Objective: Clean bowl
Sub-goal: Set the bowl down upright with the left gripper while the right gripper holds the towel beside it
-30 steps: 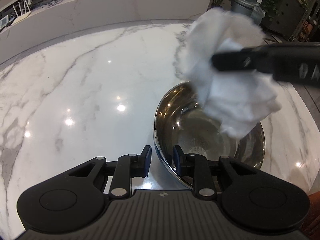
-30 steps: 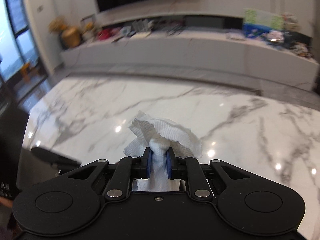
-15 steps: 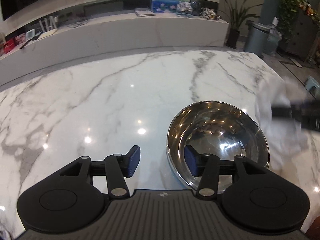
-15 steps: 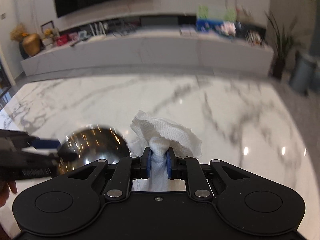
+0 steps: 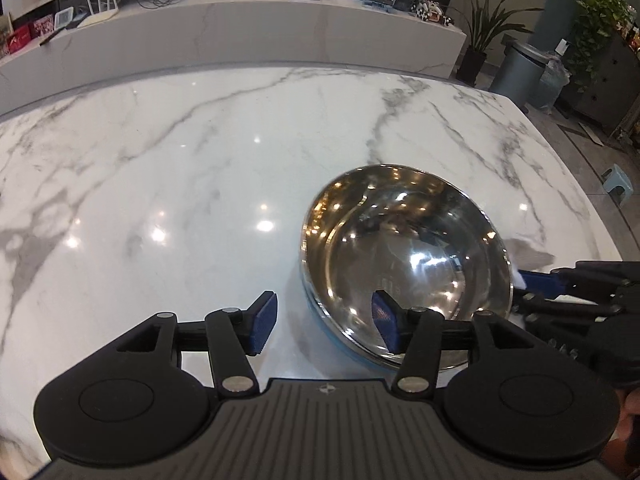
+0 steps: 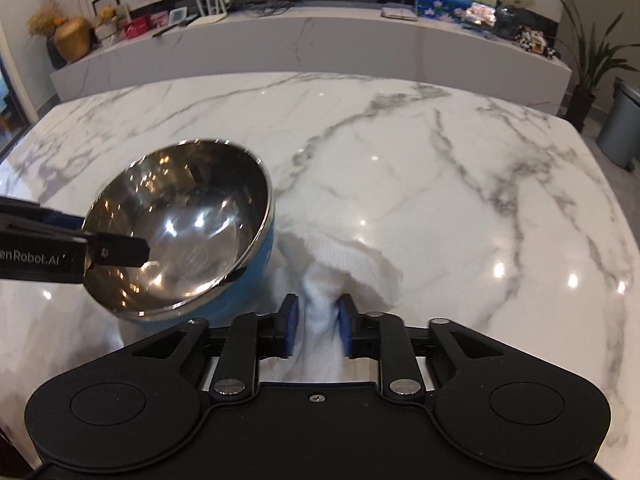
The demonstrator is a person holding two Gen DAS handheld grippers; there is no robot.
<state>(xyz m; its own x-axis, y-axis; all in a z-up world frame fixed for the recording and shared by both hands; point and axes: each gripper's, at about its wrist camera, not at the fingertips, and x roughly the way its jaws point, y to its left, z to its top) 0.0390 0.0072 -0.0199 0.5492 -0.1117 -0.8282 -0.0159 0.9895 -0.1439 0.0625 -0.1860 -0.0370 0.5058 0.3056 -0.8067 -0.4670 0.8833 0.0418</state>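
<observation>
Bowl [image 5: 406, 264]: steel inside, blue outside; lower right of left view, left-centre of right view; sits on marble bench [image 5: 200, 160]
Left gripper [image 5: 324, 322]: fingers wide apart, astride the bowl's near rim; one pad inside, one outside
Right gripper [image 6: 317, 330]: fingers parted, white paper towel [image 6: 340, 264] between them; whether it is pinched, cannot tell; just beside the bowl

At the bottom centre of the frame the right claw [image 6: 318, 326] has its blue pads spread a little, with a white paper towel [image 6: 340, 264] between them; whether they press it cannot be told. The towel fans out onto the marble bench [image 6: 440, 168]. Left of it a steel bowl [image 6: 180, 224] with a blue outside tilts toward the camera. The left claw [image 6: 96, 250] reaches in from the left edge, one finger inside the rim.
</observation>
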